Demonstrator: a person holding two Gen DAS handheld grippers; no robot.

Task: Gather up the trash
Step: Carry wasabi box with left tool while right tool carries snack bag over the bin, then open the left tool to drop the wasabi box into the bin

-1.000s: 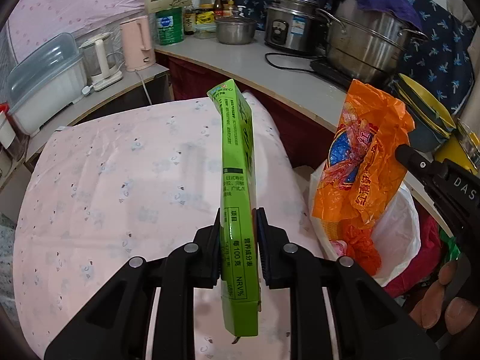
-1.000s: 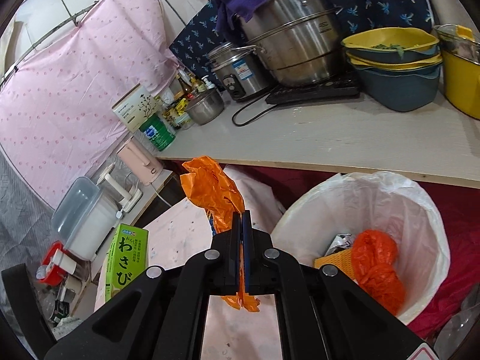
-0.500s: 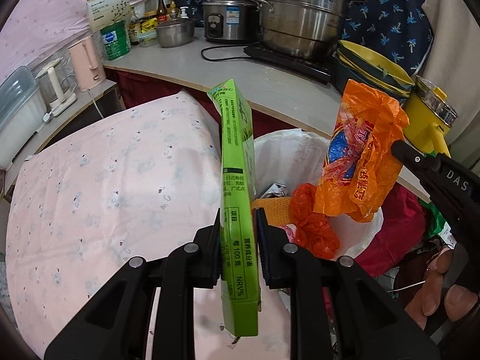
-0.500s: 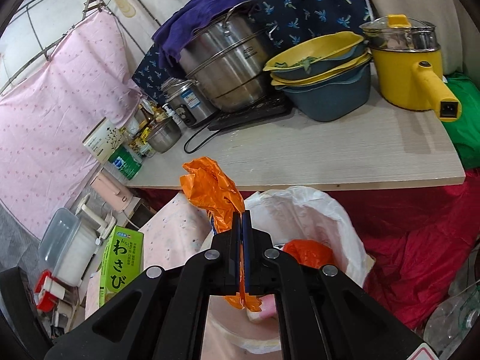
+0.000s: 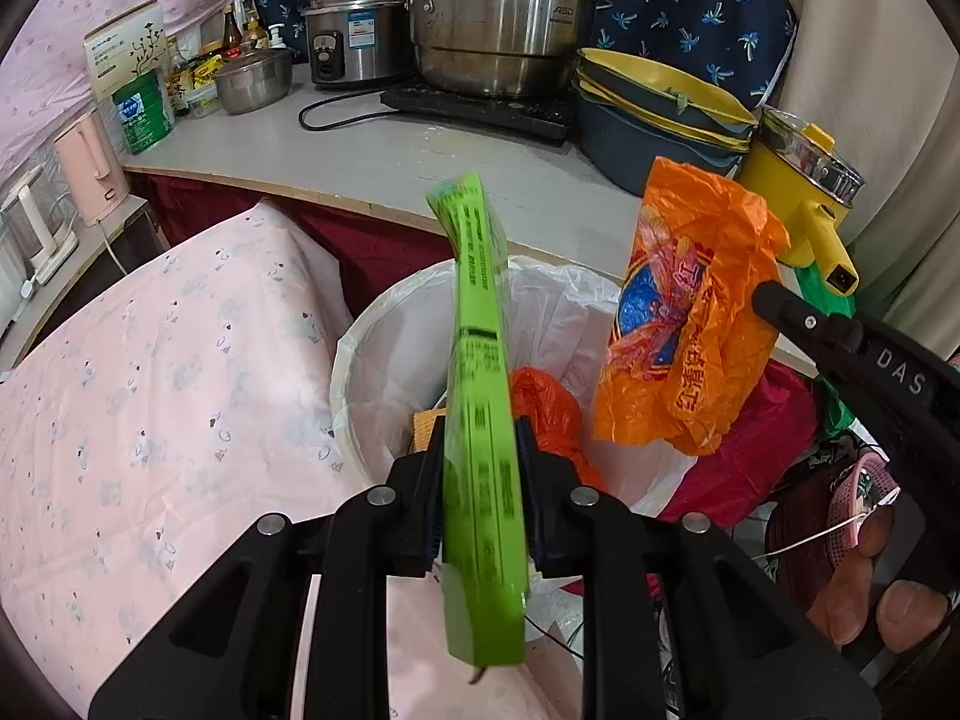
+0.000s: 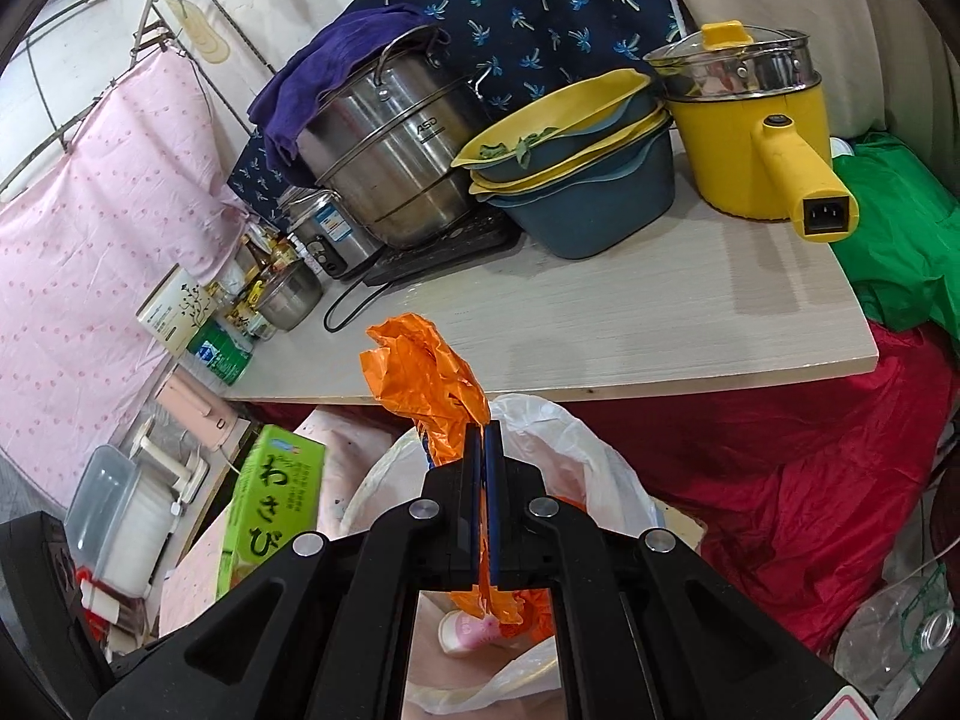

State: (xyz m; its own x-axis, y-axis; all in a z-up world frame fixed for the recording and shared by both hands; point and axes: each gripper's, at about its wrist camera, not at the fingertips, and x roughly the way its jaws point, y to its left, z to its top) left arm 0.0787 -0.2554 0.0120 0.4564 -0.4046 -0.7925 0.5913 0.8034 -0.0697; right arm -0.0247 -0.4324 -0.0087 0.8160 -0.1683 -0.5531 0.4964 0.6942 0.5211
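L gripper [image 5: 480, 474] clamps green box [image 5: 480, 420], R gripper [image 6: 485, 498] pinches orange bag [image 6: 429, 384], both w/ bin [image 5: 360, 348] just beyond fingertips for dropping.

steel stockpot [image 5: 504, 30] on counter [image 5: 420, 174] — yellow electric pot [image 6: 750, 138], stacked basins [image 6: 576, 180], pink kettle [image 5: 90, 174]
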